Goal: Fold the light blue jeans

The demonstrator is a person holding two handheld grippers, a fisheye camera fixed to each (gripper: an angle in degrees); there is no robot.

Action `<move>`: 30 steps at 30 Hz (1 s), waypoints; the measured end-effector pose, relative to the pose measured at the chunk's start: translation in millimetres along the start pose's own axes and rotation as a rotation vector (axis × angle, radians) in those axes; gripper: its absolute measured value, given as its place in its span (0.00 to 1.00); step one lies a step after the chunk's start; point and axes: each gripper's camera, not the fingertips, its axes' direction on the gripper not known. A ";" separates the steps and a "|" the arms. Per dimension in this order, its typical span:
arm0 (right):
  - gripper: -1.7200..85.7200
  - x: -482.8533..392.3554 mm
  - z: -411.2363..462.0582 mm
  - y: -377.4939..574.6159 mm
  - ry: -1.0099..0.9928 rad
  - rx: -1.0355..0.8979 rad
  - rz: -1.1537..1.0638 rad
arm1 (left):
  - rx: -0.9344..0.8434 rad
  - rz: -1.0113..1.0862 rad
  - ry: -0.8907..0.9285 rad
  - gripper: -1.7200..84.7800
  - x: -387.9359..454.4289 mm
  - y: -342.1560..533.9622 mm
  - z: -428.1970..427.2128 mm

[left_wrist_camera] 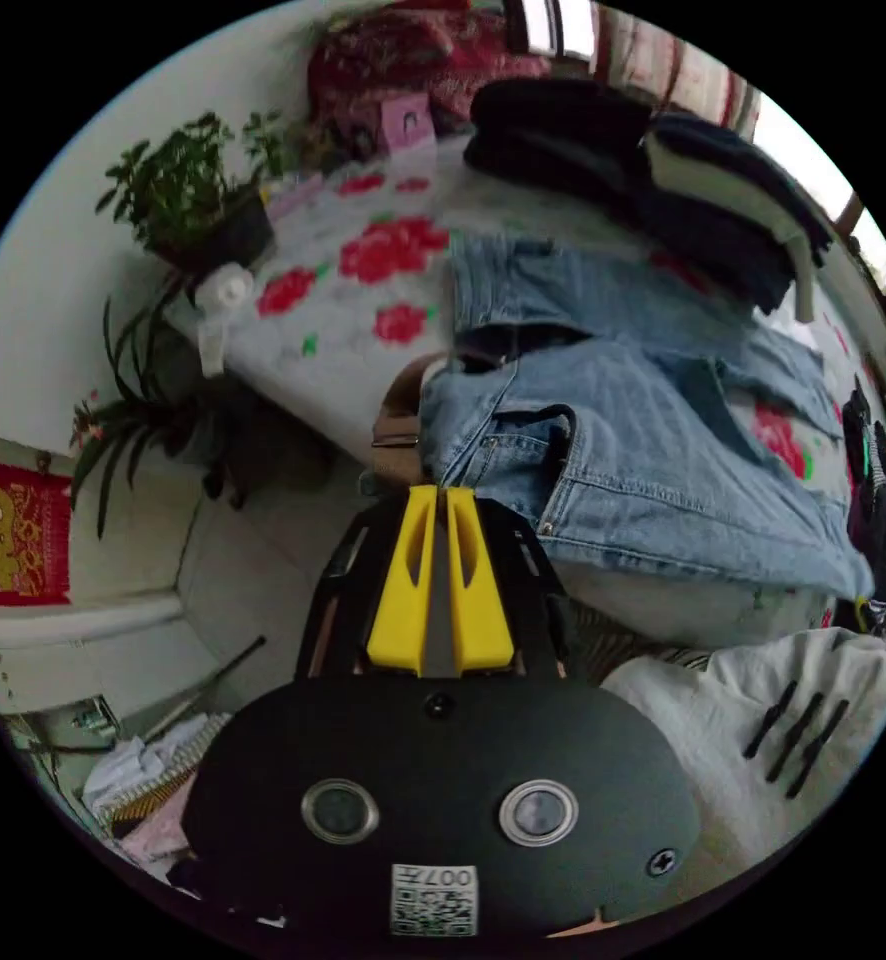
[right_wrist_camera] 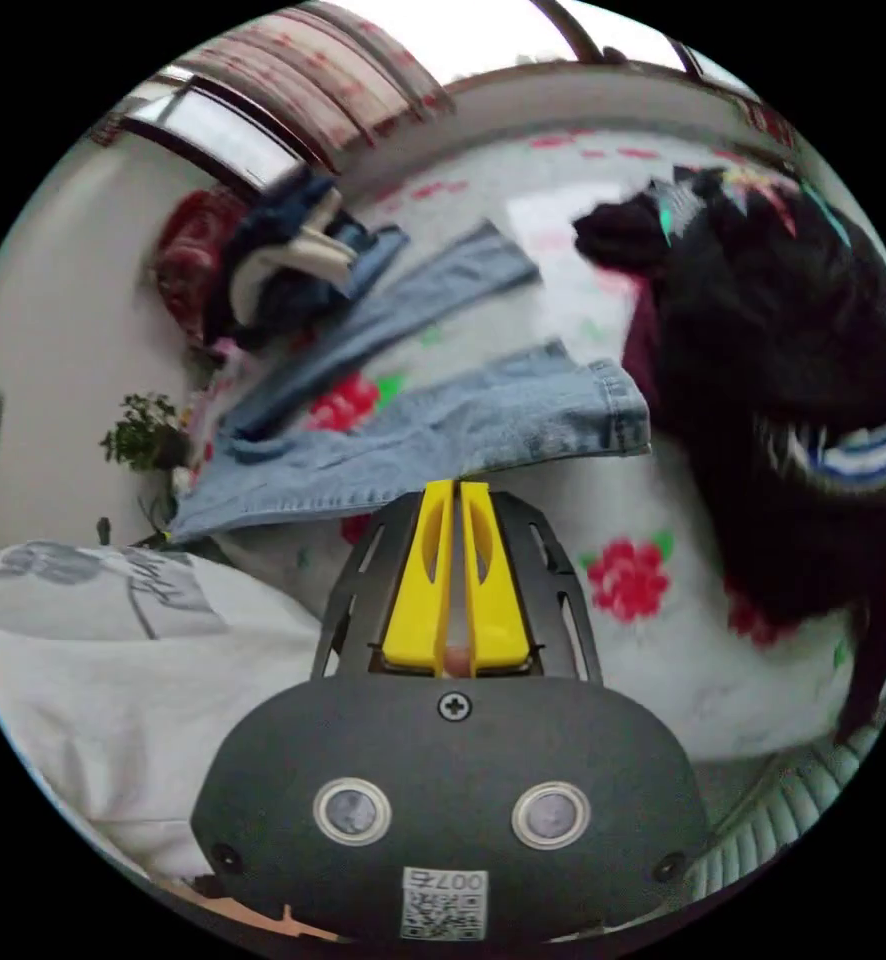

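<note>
Left gripper [left_wrist_camera: 440,492]: yellow fingers [left_wrist_camera: 403,580] pressed together, tips at the waistband edge of the light blue jeans [left_wrist_camera: 643,450]; whether cloth is pinched, cannot tell. Right gripper [right_wrist_camera: 454,486]: fingers [right_wrist_camera: 418,590] closed, tips just below a leg hem, grip unclear. Jeans lie spread on a floral bedsheet [left_wrist_camera: 363,290], beside a stack of folded dark clothes [left_wrist_camera: 663,170] and a black garment [right_wrist_camera: 783,400].

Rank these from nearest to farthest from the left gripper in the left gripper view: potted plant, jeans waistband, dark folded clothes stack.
1. jeans waistband, at the left gripper tips.
2. potted plant, off the bed's corner, upper left.
3. dark folded clothes stack, beyond the jeans, at the top of the view.
</note>
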 end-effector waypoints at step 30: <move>0.11 -220.4 119.6 -287.4 0.278 -0.069 -0.621 | 0.085 0.330 -0.013 0.10 134.7 -325.4 -25.2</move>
